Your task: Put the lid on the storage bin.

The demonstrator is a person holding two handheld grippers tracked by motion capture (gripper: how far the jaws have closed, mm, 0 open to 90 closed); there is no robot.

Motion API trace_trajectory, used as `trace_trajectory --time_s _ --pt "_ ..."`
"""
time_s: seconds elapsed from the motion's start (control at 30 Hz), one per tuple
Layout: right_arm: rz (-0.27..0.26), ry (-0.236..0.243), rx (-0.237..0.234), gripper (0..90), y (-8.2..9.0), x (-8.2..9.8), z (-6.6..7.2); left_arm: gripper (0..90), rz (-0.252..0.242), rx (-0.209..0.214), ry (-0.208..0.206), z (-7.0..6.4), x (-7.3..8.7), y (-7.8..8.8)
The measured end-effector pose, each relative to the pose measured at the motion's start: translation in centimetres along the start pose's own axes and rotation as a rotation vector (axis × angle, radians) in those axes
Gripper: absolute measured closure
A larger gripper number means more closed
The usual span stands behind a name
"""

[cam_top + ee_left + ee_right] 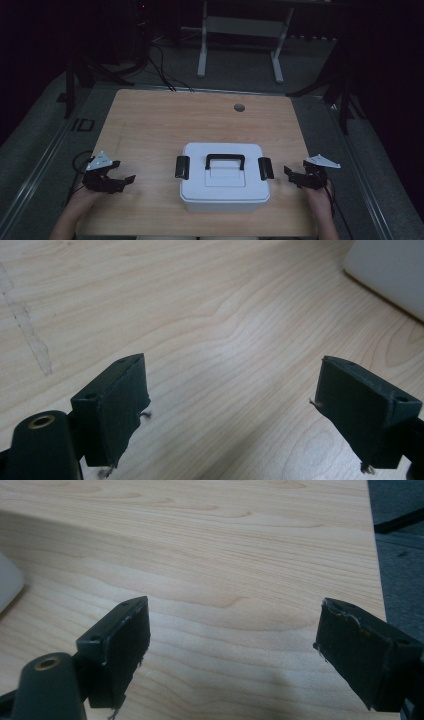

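We see the white lidded box (225, 177) sitting near the front middle of the desk (150, 120), its long axis running left to right with a black latch on each short end. Our left gripper (126, 181) and right gripper (290, 173) flank it, each pointing inward at its own latch; the right looks nearer. Both sets of jaws stand wide open, holding nothing.

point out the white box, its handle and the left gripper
box (225, 192): high view, front of lid
handle (225, 158): high view, top bar
left gripper (126, 181): high view, between its fingers
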State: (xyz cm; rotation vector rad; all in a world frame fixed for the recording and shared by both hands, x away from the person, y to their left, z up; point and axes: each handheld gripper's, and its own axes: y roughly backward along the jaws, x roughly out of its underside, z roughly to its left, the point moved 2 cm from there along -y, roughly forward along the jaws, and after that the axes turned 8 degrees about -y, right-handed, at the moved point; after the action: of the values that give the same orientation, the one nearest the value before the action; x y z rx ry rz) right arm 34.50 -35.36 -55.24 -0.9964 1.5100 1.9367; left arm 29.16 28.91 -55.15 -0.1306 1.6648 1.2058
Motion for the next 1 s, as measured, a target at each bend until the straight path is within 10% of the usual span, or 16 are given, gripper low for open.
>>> trace_trajectory --time_s 1.0 --pt "-0.113 -0.036 0.079 13.7 0.2 0.9 0.9 14.0 -0.087 -0.175 0.068 -0.9 1.8 -0.4"
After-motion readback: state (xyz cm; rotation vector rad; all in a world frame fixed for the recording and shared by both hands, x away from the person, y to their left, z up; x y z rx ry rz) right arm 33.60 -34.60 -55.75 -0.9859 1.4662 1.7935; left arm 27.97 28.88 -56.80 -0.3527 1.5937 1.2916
